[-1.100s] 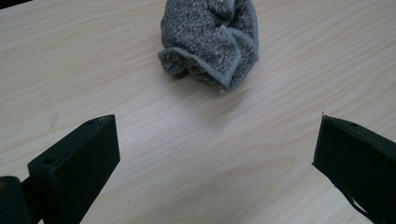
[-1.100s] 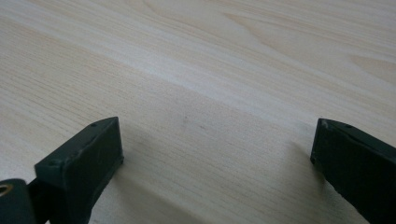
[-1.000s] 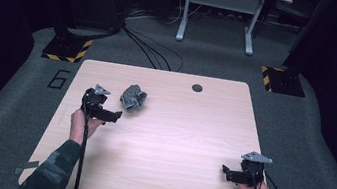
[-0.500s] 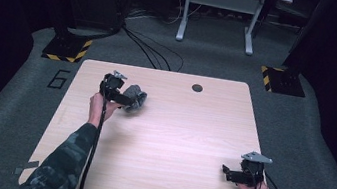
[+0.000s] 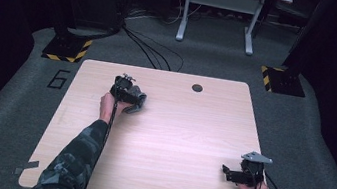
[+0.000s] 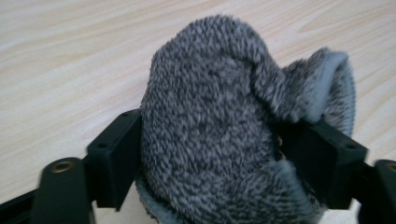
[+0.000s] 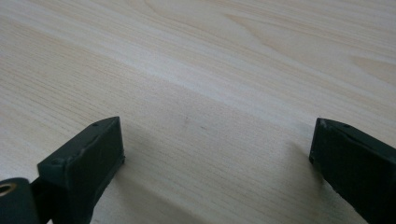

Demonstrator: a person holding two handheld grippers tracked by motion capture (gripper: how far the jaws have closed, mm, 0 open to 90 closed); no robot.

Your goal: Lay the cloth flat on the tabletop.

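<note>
While its black jaws have been closing, the left hand-held gripper (image 6: 210,158) squeezes a fuzzy grey crumpled cloth (image 6: 219,126).

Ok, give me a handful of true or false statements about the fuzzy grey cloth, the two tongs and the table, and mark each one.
1. The grey fuzzy cloth sits between the jaws of the left tongs. True; both jaws touch its sides, having just been closing.
2. The right tongs hold a second cloth. False; their jaws stand apart over bare wood with nothing between them.
3. The cloth lies near the table's front right corner. False; in the high view it is in the far left part, and the right tongs rest near the front right corner.
4. A small dark round spot shows near the table's far edge. True.
5. The cloth is bright red. False; it is speckled grey with a plain grey hem.
</note>
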